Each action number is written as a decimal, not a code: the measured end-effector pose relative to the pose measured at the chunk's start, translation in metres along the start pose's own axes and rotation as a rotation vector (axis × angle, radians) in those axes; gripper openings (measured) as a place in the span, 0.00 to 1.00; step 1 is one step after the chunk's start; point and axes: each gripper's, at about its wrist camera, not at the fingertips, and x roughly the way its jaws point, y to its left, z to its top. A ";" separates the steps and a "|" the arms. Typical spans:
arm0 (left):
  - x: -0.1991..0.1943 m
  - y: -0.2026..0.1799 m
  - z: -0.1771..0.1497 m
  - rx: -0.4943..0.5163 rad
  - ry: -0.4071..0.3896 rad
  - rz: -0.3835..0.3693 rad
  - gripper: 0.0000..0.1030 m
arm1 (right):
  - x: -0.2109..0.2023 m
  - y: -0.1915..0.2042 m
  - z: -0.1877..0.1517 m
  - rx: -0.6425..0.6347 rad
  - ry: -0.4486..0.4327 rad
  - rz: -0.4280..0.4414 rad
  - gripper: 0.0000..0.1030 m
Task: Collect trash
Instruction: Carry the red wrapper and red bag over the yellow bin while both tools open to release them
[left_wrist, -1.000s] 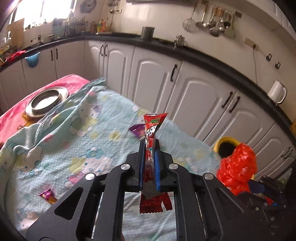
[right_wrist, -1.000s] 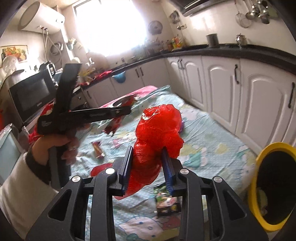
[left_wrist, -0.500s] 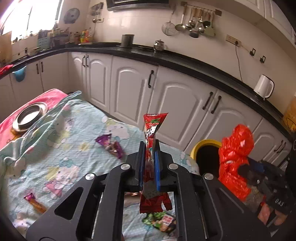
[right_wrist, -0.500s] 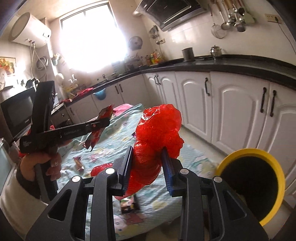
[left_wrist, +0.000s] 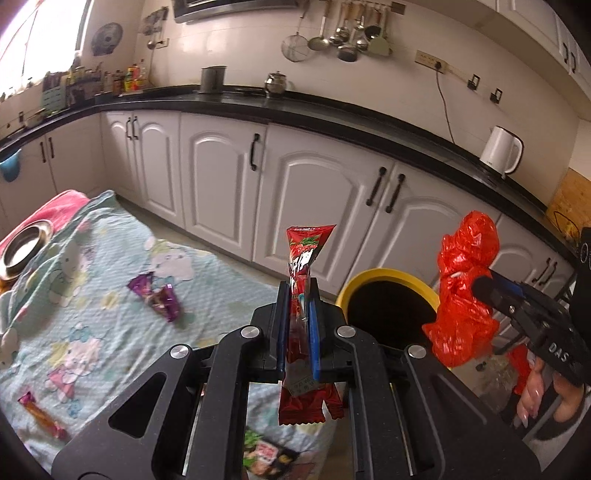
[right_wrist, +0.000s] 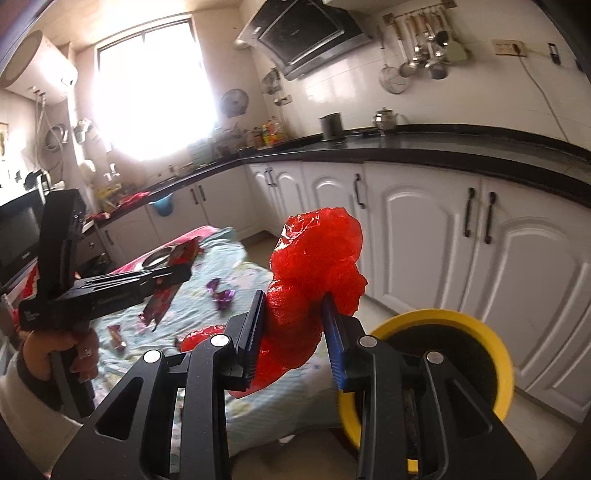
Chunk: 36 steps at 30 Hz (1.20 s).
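My left gripper (left_wrist: 297, 295) is shut on a red strawberry snack wrapper (left_wrist: 304, 258) that stands upright between the pads. My right gripper (right_wrist: 293, 306) is shut on a crumpled red plastic bag (right_wrist: 314, 273), also seen at the right of the left wrist view as the red plastic bag (left_wrist: 463, 291). A yellow-rimmed black bin (left_wrist: 384, 306) stands on the floor just past the table edge; the bin (right_wrist: 480, 332) lies right of the right gripper. Purple wrappers (left_wrist: 159, 299) and an orange wrapper (left_wrist: 40, 417) lie on the blue cloth (left_wrist: 92, 332).
White cabinets (left_wrist: 306, 192) under a black counter run behind the bin. A steel plate (left_wrist: 22, 251) sits at the far left on a pink cloth. A green-red packet (left_wrist: 266, 454) lies near the table's near edge. A white kettle (left_wrist: 500, 149) stands on the counter.
Both grippers have swung rightward from over the table toward the yellow bin, each keeping its load. The bin now fills more of both views.
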 end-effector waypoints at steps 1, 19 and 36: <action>0.002 -0.003 0.001 0.004 0.002 -0.004 0.05 | -0.001 -0.006 0.000 0.002 0.000 -0.009 0.29; 0.052 -0.076 -0.004 0.063 0.061 -0.109 0.05 | -0.021 -0.086 -0.030 0.086 0.020 -0.166 0.29; 0.109 -0.125 -0.016 0.105 0.149 -0.153 0.06 | -0.014 -0.134 -0.063 0.156 0.079 -0.229 0.29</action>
